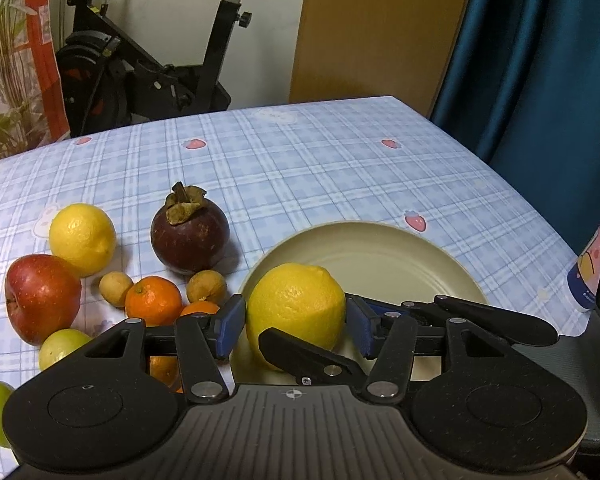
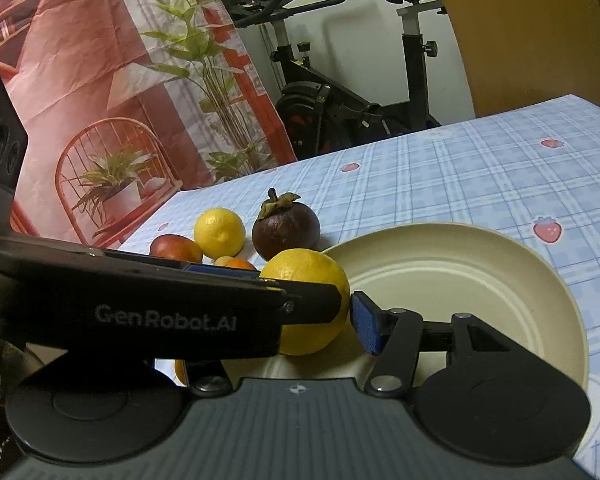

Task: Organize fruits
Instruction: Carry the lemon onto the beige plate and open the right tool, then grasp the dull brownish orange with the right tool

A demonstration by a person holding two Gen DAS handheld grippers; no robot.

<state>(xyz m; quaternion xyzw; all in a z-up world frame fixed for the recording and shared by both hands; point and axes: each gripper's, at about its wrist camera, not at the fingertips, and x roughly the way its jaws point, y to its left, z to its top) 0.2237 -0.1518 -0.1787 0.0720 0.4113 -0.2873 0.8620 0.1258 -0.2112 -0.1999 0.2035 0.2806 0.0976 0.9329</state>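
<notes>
A large yellow lemon (image 1: 296, 304) (image 2: 312, 272) sits at the left rim of a cream plate (image 1: 380, 232) (image 2: 460, 300); its underside is hidden. My left gripper (image 1: 296, 328) has both blue pads against the lemon's sides. My right gripper (image 2: 312, 324) reaches in across it. The right gripper's right pad (image 2: 364, 328) meets the lemon's other side, and its left pad is hidden behind the left gripper's black body (image 2: 140, 300). In the left wrist view one right-gripper finger (image 1: 300, 352) lies across the lemon's front.
Left of the plate lie a mangosteen (image 1: 190, 236), a second lemon (image 1: 82, 238), a red apple (image 1: 42, 296), an orange (image 1: 153, 300), two small brown fruits and green fruits (image 1: 62, 346). A printed bottle (image 1: 588, 280) stands at the right. An exercise bike (image 1: 140, 72) stands beyond the table's far edge.
</notes>
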